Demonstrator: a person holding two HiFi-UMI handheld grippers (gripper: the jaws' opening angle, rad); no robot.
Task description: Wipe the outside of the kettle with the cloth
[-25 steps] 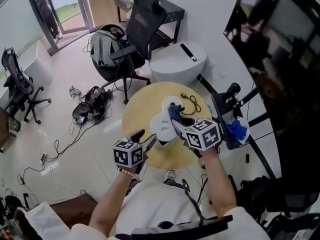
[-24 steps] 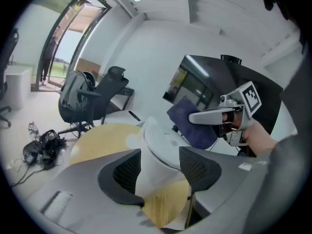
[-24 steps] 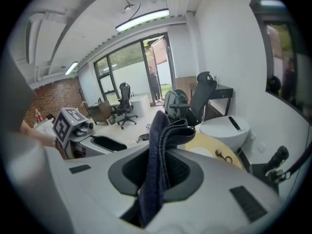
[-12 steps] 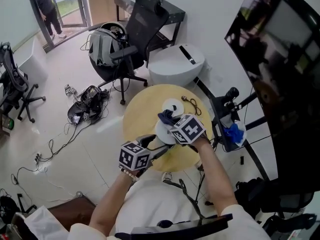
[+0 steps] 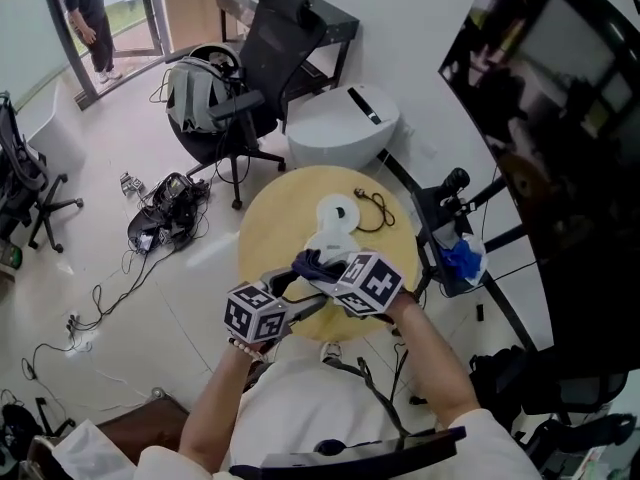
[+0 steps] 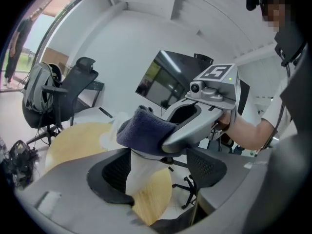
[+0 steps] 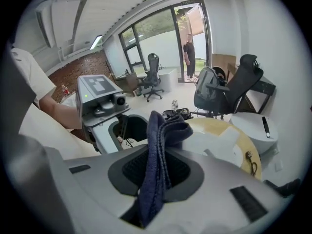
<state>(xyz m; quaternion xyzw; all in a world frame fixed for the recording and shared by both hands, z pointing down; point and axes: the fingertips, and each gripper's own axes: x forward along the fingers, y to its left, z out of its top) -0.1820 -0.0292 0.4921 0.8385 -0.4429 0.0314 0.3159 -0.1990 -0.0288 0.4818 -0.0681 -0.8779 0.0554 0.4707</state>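
Round wooden table (image 5: 262,230), office floor beyond. Item one: my left gripper (image 6: 158,172), jaws opening, white kettle (image 6: 140,172) standing between them, closer to the left pad. Item two: my right gripper (image 7: 157,177), clamped on the dark blue cloth (image 7: 165,126), which lies against the kettle's top just ahead of the left jaws.

Table (image 5: 262,223): before us; chair (image 5: 275,48) and backpack (image 5: 195,93) stand behind it.
Kettle (image 5: 322,244): on the table's near half, between our left gripper's (image 6: 157,172) opening jaws.
Base (image 5: 338,211): just behind the kettle; cable (image 5: 378,206) to its right.
Cloth (image 5: 312,265): atop the kettle, clamped in our right gripper (image 7: 156,174).
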